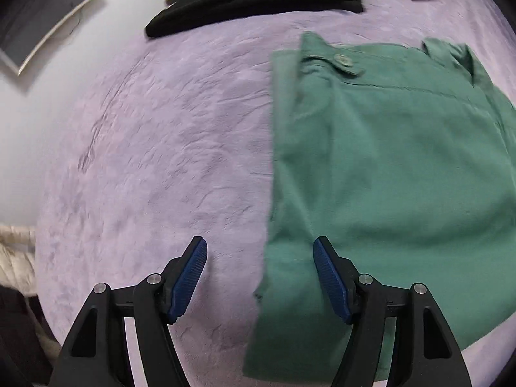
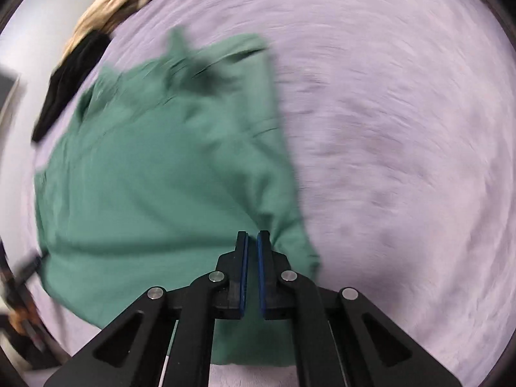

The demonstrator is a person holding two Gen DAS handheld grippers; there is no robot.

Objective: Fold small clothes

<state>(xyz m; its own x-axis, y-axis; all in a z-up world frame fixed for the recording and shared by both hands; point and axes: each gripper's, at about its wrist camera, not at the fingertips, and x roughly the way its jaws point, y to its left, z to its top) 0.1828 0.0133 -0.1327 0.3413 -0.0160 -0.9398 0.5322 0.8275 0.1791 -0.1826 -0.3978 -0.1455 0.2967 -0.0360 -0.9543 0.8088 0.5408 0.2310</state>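
Left gripper (image 1: 259, 277) — blue-padded fingers spread wide, nothing between them, low centre of the left wrist view. Straddles the near left border of the green garment (image 1: 380, 174): one pad (image 1: 188, 280) over bare cloth of the lilac bedcover (image 1: 145, 148), the other pad (image 1: 332, 282) over green fabric. Contact with the cloth not determinable.

Right gripper (image 2: 253, 258) — pads nearly together, a thin slit between them, low centre of the right wrist view. Green fabric bunches up toward the tips at the garment's lower right corner; appears pinched there, though motion blur keeps the hold itself from being certain.

Green garment — folded, flat on the bedcover, filling the right half of the left wrist view and the left and centre of the right wrist view. Long axis runs away from both grippers, from bottom of frame to top; buttoned tab (image 1: 343, 61) at the far end, upper right of the left view.

Governing relation, as judged: garment lies ahead of and to the right of the left gripper, ahead of and to the left of the right gripper, so the near edge sits between the two. Both at the near end; right one apparently engaged, left one poised at the opposite near corner. Next fold likely calls for closing the left on that corner, then carrying the near edge up toward the tab.

Also present: black garment (image 1: 251, 0) at top of frame, well apart; tan patterned fabric (image 2: 106, 3), upper left of the right view.
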